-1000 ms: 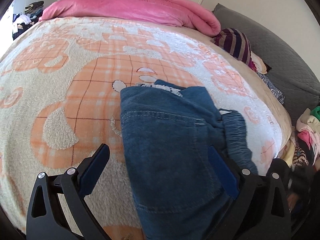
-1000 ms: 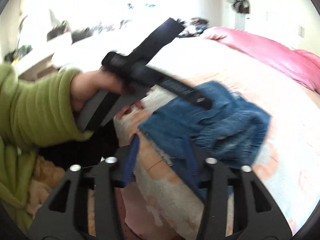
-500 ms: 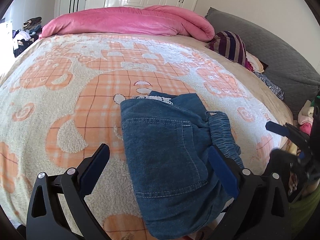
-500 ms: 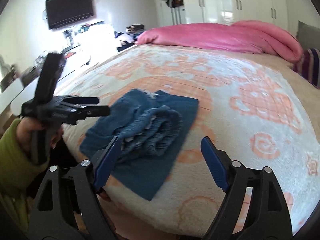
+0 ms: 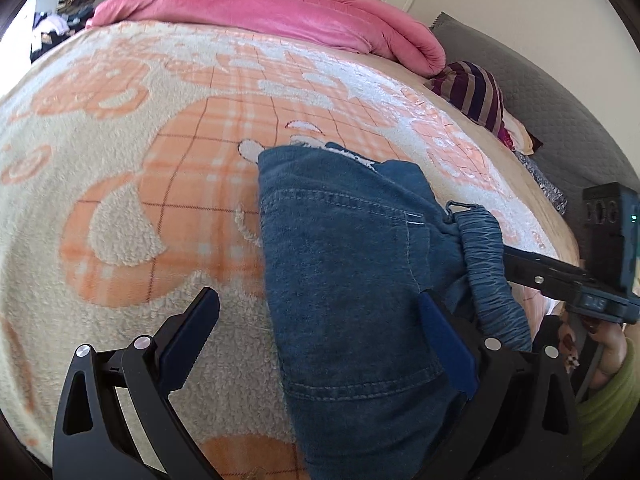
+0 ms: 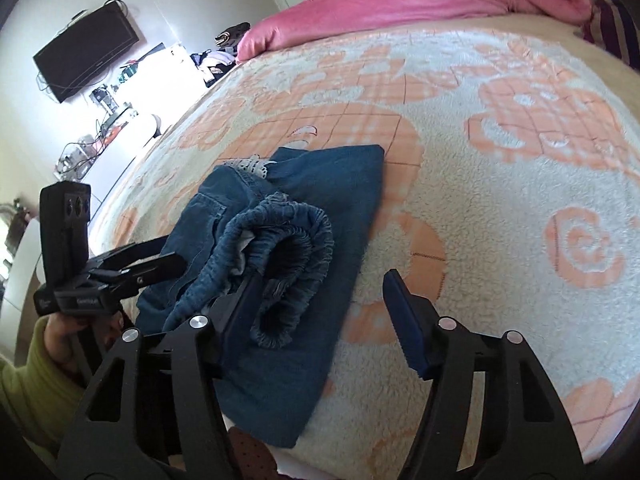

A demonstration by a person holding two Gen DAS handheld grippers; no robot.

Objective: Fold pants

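**A:** Two sets of fingers, neither clamped. The left gripper [image 5: 316, 300] stands wide open. One finger [image 5: 444, 344] is over the denim, the other over bare blanket, and nothing is pinched.

**B:** And the right gripper [image 6: 320, 280]?

**A:** Its jaws have just been closing but are apart, not pressing. One finger [image 6: 244, 300] is nosed in against the gathered elastic waistband [image 6: 296, 240], and part of that roll sits betw. the two. The other finger hangs over blanket, clear of cloth.

**B:** Where's the garment?

**A:** The folded blue denim pants [image 5: 352, 260] lie in a bundle at the near edge of the bed, on the cream-and-orange fleece blanket [image 5: 120, 160]. They're well short of the pink duvet [image 5: 260, 12] rolled at the far end. The waistband is bunched on top, on the right gripper's side.

**B:** How will it handle, imo?

**A:** Soft, limp, not fragile. Denim is heavier than most cloth, so the layers should stay put once laid. A one-corner lift would prob. let it sag & unfold, though. The fleece likely grips it, so dragging = wrinkles. Lift, don't slide.

**B:** Where to grab?

**A:** The thick bits: the waistband roll, or a stitched seam/folded edge, w/ all layers in the pinch. Elastic stretches, so hold it near the fold, not mid-span.
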